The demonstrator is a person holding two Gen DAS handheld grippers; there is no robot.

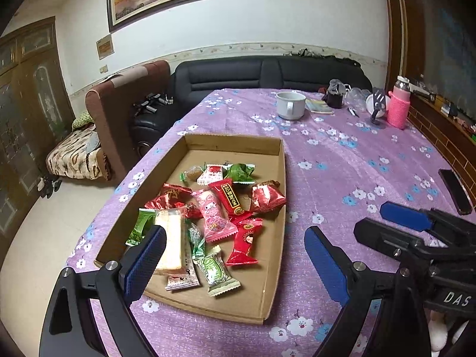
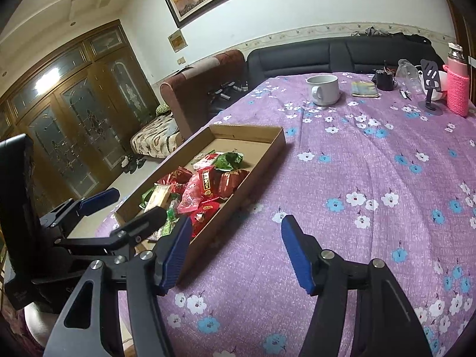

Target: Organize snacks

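A shallow cardboard tray (image 1: 269, 255) sits on the purple flowered tablecloth and holds several wrapped snacks: a pink packet (image 1: 214, 214), red packets (image 1: 267, 197), green packets (image 1: 240, 171) and a pale bar (image 1: 169, 242). The tray also shows in the right wrist view (image 2: 250, 175). My left gripper (image 1: 235, 263) is open and empty, low over the tray's near end. My right gripper (image 2: 236, 250) is open and empty over the cloth just right of the tray. It also shows in the left wrist view (image 1: 392, 223).
At the table's far end stand a white mug (image 1: 290, 104), a booklet (image 1: 319, 106), a dark cup (image 1: 335, 95), a phone stand (image 1: 378, 107) and a pink bottle (image 1: 398, 105). A black phone (image 1: 455, 191) lies at the right edge. Sofas stand beyond the table.
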